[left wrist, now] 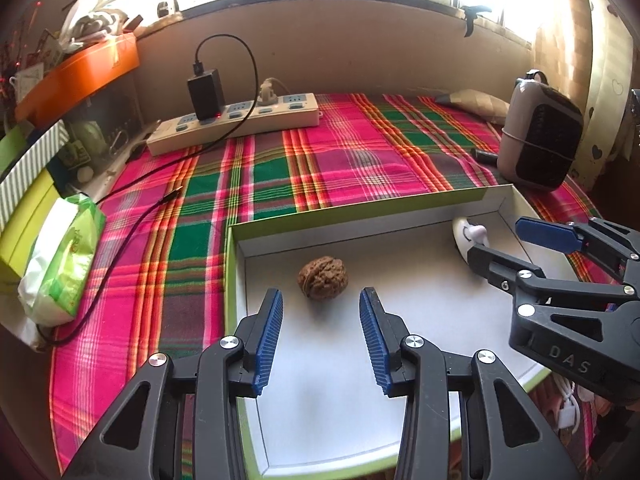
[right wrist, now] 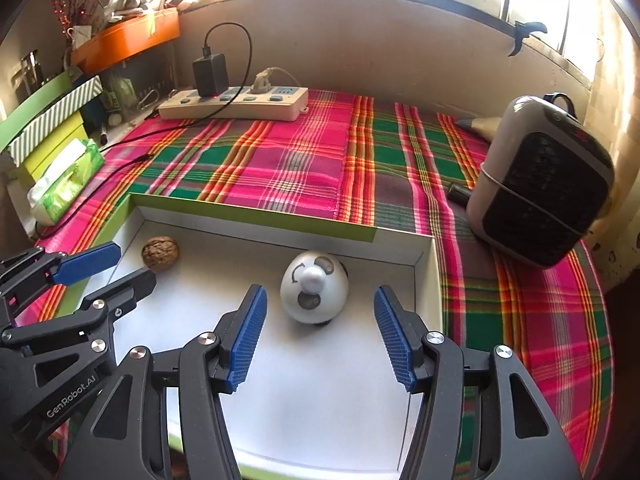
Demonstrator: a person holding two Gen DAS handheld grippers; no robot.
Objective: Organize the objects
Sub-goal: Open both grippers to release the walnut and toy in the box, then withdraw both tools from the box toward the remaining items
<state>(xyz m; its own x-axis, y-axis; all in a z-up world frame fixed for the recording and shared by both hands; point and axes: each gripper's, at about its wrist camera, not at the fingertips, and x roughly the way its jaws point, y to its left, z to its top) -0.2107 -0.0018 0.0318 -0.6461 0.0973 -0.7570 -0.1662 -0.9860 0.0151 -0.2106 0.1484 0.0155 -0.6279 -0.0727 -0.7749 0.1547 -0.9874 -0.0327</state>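
We are finding the placing step at its close: the walnut (left wrist: 322, 277) and the panda toy (right wrist: 313, 294) are both lying on the white floor of the box (right wrist: 256, 216), well apart, the walnut toward its left side and the toy near its right wall. The left tool (left wrist: 320, 336) is standing wide with the walnut just ahead of its tips, untouched; the right tool (right wrist: 320, 336) is standing wide as well, the toy sitting just beyond its pads (right wrist: 249, 338) and clear of them. We are judging that the next move calls for lifting both tools clear of the box and seeking any item remaining on the plaid cloth (right wrist: 280, 160). The left view is showing the toy only in part, hidden behind the right tool's finger; the right view is showing it whole. The right view is also showing the heater (right wrist: 540, 184) in full.
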